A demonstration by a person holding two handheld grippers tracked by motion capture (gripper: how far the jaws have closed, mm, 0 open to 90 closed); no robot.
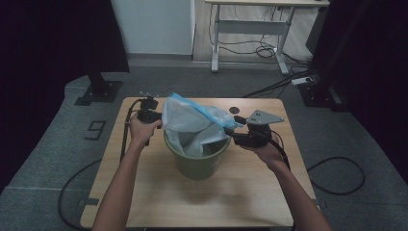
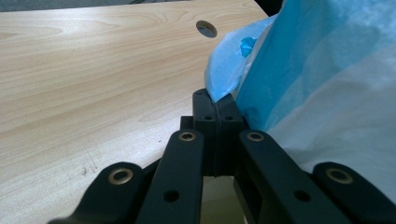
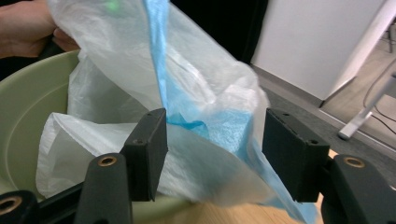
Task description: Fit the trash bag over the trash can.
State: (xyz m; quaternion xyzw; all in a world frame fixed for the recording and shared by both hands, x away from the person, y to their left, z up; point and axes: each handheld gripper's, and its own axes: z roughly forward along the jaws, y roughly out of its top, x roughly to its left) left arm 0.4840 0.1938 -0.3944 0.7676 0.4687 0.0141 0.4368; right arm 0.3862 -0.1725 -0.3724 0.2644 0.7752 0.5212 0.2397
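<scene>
Clamping a fold of the blue-edged plastic bag (image 2: 280, 79), the left gripper (image 2: 217, 116) had its jaws pressed fully together on the bag's rim, at the left side of the green bin (image 1: 197, 161) as seen from the high view. Right gripper (image 3: 212, 149): jaws stood apart, well open; the bag's blue hem and white film hung between the two pads, neither pad pressing on it. No firm hold was evident there. Bag: translucent white with a blue band along its mouth, its lower part tucked inside the bin, its upper part pulled up above the bin's rim between the two grippers. Bin: round, olive green, upright near the middle of the wooden table (image 1: 250, 192). Table: light wood, with a round cable hole (image 1: 234, 110) near its far edge, beyond the right gripper. Person's left hand (image 3: 28, 28): visible past the bag in the right gripper view.
</scene>
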